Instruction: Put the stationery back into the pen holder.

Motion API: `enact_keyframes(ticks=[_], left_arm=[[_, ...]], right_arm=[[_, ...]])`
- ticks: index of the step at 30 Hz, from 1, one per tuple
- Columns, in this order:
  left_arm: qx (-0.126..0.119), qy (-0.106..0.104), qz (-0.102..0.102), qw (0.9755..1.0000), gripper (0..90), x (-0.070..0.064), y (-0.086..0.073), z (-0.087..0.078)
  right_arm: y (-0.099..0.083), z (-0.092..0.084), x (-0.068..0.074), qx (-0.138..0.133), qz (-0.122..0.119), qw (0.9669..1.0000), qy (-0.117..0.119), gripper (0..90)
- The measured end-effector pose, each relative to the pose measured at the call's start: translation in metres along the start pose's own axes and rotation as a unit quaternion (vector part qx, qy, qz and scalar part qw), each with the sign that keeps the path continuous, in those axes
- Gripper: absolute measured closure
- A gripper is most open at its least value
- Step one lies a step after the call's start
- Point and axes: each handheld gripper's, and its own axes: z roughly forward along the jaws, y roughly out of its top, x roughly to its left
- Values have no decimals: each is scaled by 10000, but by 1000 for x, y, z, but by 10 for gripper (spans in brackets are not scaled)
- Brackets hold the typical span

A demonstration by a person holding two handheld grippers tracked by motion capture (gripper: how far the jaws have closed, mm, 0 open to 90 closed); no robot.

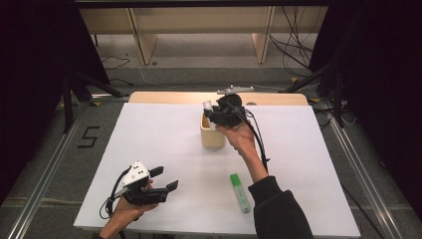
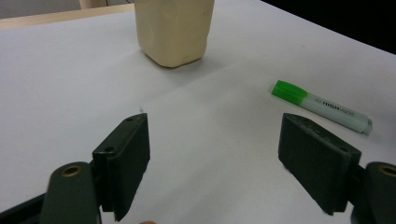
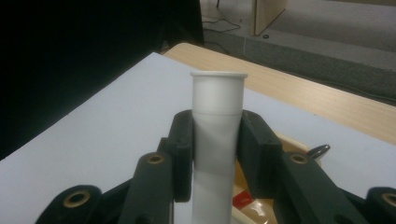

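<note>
My right gripper (image 1: 213, 111) is shut on a white tube (image 1: 208, 106) with a flared rim and holds it upright just above a beige container (image 1: 213, 138) at the middle back of the table. In the right gripper view both pads press the sides of the tube (image 3: 217, 112), and the container's rim (image 3: 290, 141) lies below it. A green highlighter (image 1: 240, 192) lies flat on the white sheet toward the front right. Low at the front left, my left gripper (image 1: 167, 178) is open with nothing between its jaws. It faces the container (image 2: 173, 32) and the highlighter (image 2: 322, 106).
A white sheet (image 1: 164, 134) covers the table, and a wooden edge (image 1: 169, 97) shows at the back. Inside the container I see something red (image 3: 243, 200) and a dark loop (image 3: 320, 150). Cables and wooden furniture legs stand on the floor beyond.
</note>
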Motion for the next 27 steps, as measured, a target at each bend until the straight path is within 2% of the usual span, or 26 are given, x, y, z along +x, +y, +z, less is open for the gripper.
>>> enact_keyframes(ticks=[22, 27], left_arm=[[5, -26, 20, 10000, 243, -1, 0, 1], [4, -15, 12, 10000, 243, -1, 0, 0]], right_arm=[[3, 21, -8, 37, 61, 9996, -266, 680], [1, 28, -13, 29, 191, 9993, -332, 681]])
